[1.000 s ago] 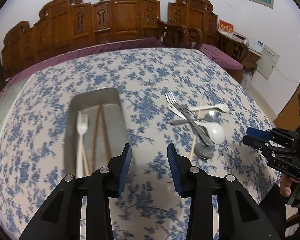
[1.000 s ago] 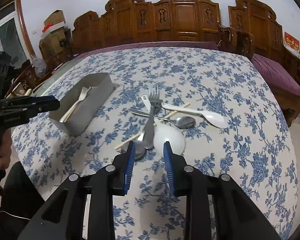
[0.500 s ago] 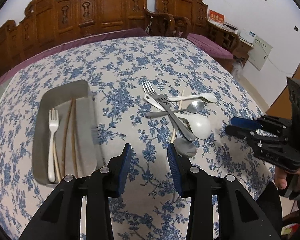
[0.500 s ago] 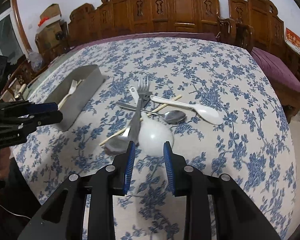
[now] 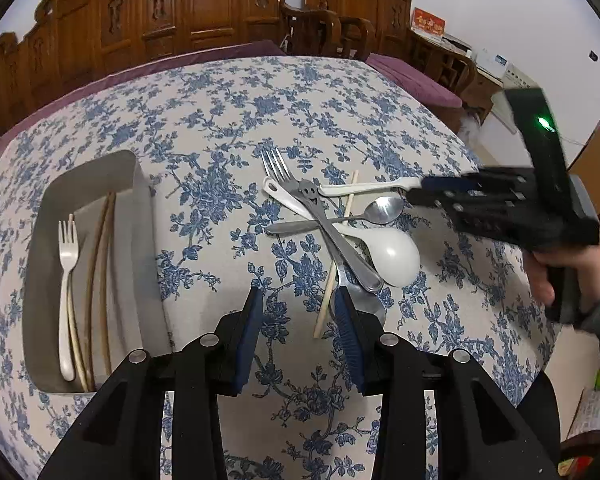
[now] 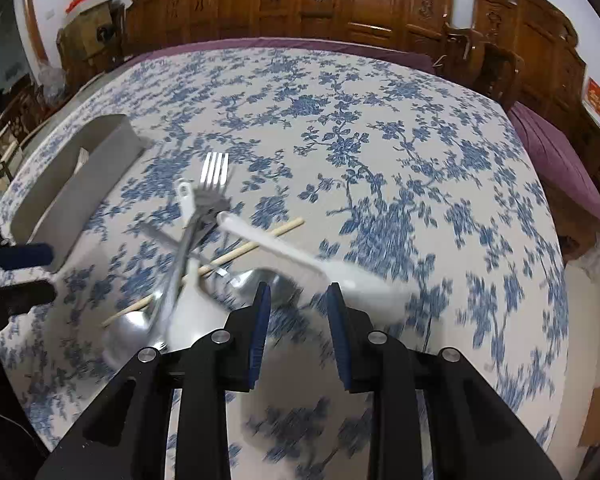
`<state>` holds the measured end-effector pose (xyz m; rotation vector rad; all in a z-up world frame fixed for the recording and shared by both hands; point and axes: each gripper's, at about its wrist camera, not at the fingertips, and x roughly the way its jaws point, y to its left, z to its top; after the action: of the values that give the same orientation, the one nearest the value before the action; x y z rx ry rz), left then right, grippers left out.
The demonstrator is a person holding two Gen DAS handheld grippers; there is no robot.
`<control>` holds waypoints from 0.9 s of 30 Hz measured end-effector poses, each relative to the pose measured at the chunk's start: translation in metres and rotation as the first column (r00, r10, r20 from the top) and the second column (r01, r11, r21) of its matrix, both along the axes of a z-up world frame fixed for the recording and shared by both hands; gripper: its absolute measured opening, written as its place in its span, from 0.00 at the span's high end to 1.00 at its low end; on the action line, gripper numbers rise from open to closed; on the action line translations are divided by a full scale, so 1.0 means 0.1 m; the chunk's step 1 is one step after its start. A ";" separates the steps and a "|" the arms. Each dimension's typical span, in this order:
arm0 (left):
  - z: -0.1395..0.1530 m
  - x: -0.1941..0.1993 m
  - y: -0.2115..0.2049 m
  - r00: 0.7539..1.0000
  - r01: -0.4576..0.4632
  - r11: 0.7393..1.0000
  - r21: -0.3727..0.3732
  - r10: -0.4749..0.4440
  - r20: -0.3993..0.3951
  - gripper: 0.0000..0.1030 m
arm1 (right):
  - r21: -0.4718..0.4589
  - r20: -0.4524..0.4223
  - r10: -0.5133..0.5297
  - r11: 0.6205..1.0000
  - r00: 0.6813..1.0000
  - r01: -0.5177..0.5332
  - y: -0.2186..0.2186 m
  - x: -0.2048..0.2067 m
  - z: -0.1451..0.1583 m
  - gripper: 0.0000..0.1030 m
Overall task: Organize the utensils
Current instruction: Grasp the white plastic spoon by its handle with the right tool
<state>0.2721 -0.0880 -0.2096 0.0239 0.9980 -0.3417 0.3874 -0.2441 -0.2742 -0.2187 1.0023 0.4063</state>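
Since half a second ago my right gripper (image 6: 296,300) has dropped low over the pile of loose utensils, and its view is smeared with motion. Its jaws stand moderately apart and hold nothing, with the bowl end of the slim white spoon (image 6: 356,280) just ahead of the tips; from the left view that gripper (image 5: 424,190) sits right at that spoon (image 5: 364,188). My left gripper (image 5: 298,308) hovers over the near part of the table (image 5: 220,120), jaws likewise parted and empty, between the grey tray (image 5: 40,248) near the left edge and the pile.

The pile is the hazard. The steel fork (image 5: 320,220), the big white ladle (image 5: 392,256), a steel spoon (image 5: 376,212) and a single chopstick (image 5: 336,260) lie crossed over one another, so pulling one piece may drag or flip the others. The white spoon's handle seems to touch the chopstick, though blur leaves me unsure. A smooth, rounded bowl could squirt out of the pads if I close off-centre. Coming down this fast, I could also strike the steel spoon (image 6: 268,284) first.

The tray already holds a white fork (image 5: 66,280) and chopsticks.
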 end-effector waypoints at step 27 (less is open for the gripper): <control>-0.13 0.06 -0.09 0.999 0.012 1.000 -0.014 -0.012 -0.033 0.66 | -0.184 -0.133 0.182 0.961 0.974 -0.204 0.15 0.38 -0.21 0.94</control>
<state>0.2779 -0.0967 -0.2227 0.0115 1.0283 -0.3609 0.4254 -0.2293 -0.2951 -0.4796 1.1402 0.5021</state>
